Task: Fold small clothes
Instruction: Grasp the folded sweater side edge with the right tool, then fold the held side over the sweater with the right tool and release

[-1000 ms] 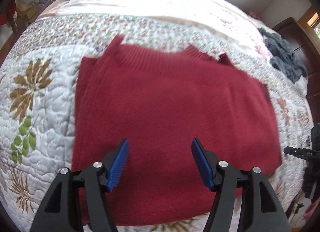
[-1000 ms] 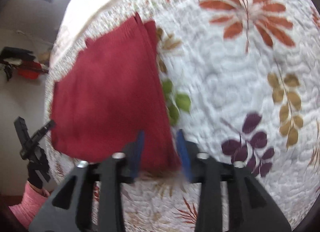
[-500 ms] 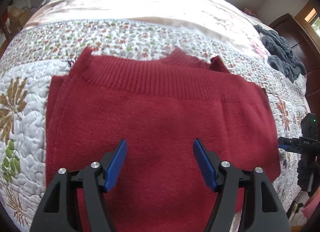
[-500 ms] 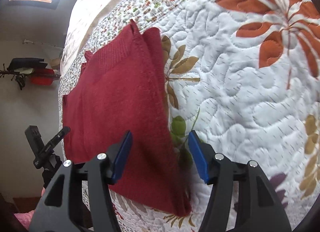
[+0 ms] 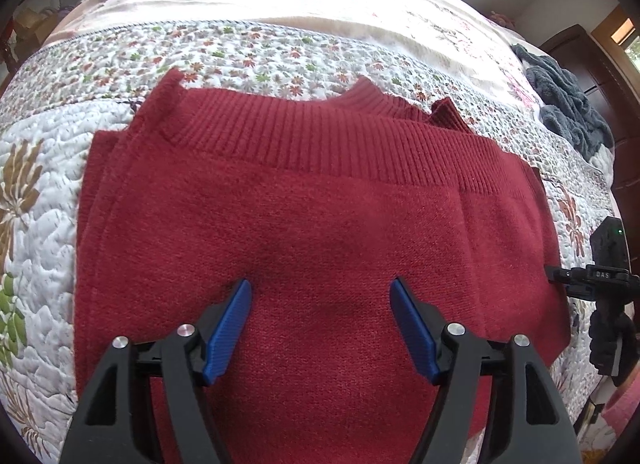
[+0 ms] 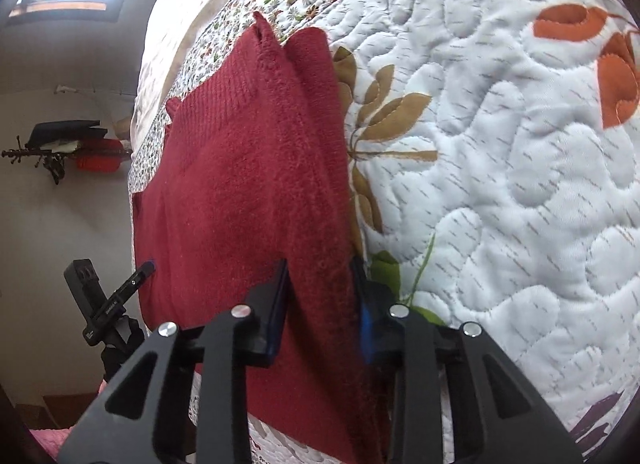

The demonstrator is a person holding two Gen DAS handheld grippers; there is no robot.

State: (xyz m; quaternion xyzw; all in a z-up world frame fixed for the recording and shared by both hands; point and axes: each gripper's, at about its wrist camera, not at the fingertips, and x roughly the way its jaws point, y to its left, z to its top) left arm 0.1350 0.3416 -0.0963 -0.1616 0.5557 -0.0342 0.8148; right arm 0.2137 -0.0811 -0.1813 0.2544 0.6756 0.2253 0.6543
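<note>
— Sweater (image 5: 304,224) first: where does it lie?

— Flat on the bed, on the quilt (image 5: 36,224) with the leaf pattern. It is dark red and already folded once, so the ribbed hem (image 5: 320,144) runs across the far side, with the collar (image 5: 372,98) peeking out just behind it.

— And its long axis?

— In the left wrist view it runs side to side, the ribbed edge facing away from the camera toward the flowered band of the quilt. In the right wrist view the same piece stretches away from the camera, its right edge beside the brown leaf print.

— The left hand-held gripper (image 5: 320,324)?

— Spread wide above the middle of the sweater, blue pads apart, nothing between them.

— The right hand-held gripper (image 6: 322,304)?

— Its pads sit on either side of the sweater's near right edge, with red cloth filling the gap. Whether they press the cloth, I cannot tell.

— Anything else on the bed?

— A grey-blue garment (image 5: 568,104), crumpled, well apart at the far right.
</note>
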